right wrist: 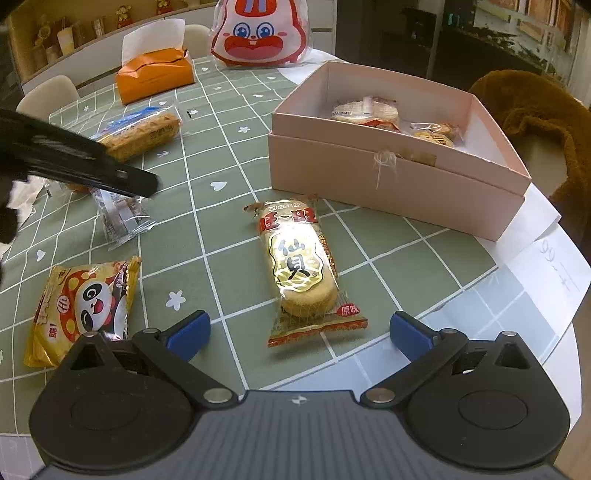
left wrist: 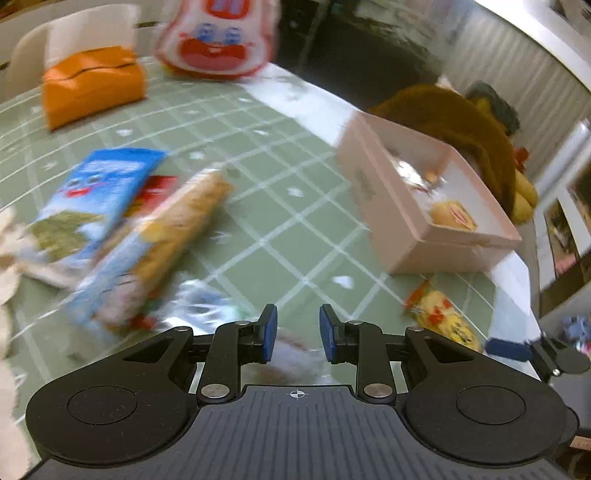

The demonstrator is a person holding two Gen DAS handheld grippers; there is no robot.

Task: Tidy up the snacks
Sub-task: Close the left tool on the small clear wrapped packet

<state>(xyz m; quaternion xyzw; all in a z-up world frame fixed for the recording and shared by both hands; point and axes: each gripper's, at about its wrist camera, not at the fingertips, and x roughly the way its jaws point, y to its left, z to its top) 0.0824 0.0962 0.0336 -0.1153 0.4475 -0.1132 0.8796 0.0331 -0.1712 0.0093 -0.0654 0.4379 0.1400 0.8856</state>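
A pink box (right wrist: 388,184) stands on the green checked tablecloth and holds a few wrapped snacks (right wrist: 365,112). My right gripper (right wrist: 299,332) is open wide, just short of a yellow rice-cracker pack (right wrist: 299,266) lying in front of the box. A panda snack pack (right wrist: 81,306) lies to its left. My left gripper (left wrist: 295,332) is part open and empty, over a clear wrapped snack (left wrist: 291,354); the view is blurred. A long biscuit pack (left wrist: 177,229) and a blue pack (left wrist: 92,195) lie to its left. The pink box (left wrist: 399,214) is at its right.
An orange tissue box (right wrist: 155,74) and a rabbit-face bag (right wrist: 258,33) sit at the table's far side. A brown plush toy (right wrist: 535,110) lies behind the box. A white paper (right wrist: 546,266) lies at the right table edge. The left gripper's body (right wrist: 74,158) reaches in from the left.
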